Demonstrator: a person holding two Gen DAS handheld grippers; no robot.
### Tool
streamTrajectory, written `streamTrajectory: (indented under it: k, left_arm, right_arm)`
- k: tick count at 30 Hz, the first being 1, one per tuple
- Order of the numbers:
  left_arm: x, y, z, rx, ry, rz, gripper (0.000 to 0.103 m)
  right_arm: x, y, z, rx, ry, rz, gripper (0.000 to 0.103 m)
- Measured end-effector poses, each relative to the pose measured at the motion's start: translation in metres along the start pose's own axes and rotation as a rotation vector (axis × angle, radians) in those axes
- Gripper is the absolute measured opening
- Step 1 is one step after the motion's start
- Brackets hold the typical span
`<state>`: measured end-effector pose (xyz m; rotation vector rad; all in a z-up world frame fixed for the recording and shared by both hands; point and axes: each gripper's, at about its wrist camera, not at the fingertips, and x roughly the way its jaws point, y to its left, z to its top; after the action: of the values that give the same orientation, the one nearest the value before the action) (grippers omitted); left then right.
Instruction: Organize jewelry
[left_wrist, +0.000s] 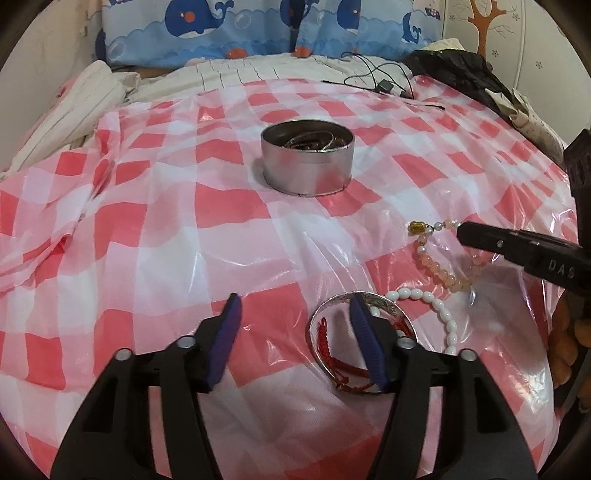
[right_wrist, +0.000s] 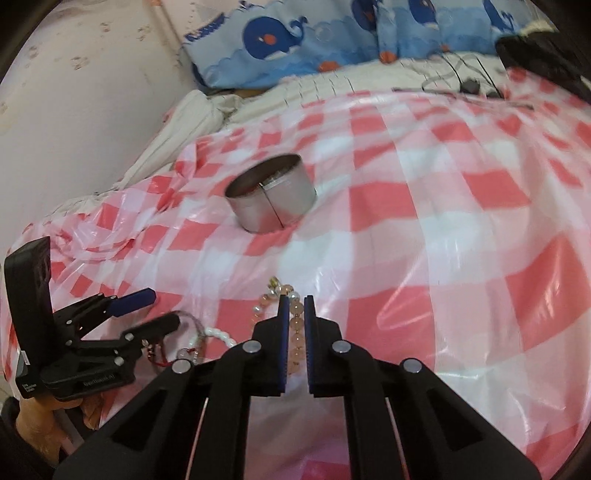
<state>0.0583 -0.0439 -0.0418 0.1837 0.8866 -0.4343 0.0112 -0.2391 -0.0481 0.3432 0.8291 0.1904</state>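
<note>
Pinched peach beads (right_wrist: 295, 325) in right gripper (right_wrist: 296, 299) for tin (right_wrist: 273, 195); left gripper (left_wrist: 293, 304) half-open, empty, over bangle (left_wrist: 332, 306).

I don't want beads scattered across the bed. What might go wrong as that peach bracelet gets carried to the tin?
1. The right gripper pinches the peach bracelet at one strand only; it may slip out.
2. Its hanging loop lies against the white bead bracelet and could drag it.
3. The metal tin already holds jewelry, and the plastic cloth beneath is slick.
</note>
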Motion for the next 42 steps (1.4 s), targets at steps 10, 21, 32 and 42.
streamTrajectory:
  k: [10, 21, 32, 42]
  left_arm:
    - [0.003, -0.016, 0.003, 0.079, -0.007, -0.002, 0.004]
    - [-0.011, 0.041, 0.005, -0.287, -0.099, -0.225, 0.005]
    - [-0.002, 0.056, 0.001, -0.379, -0.076, -0.213, 0.006]
    - [0.022, 0.032, 0.013, -0.196, -0.004, -0.089, 0.022]
  right_arm:
    - [0.012, 0.0, -0.005, -0.006, 0.056, -0.01, 0.009]
    - [0.016, 0.0, -0.006, -0.007, 0.077, -0.012, 0.023]
    - [0.018, 0.007, -0.007, -0.039, 0.085, -0.01, 0.043]
    - [0.019, 0.013, -0.009, -0.064, 0.083, -0.021, 0.048]
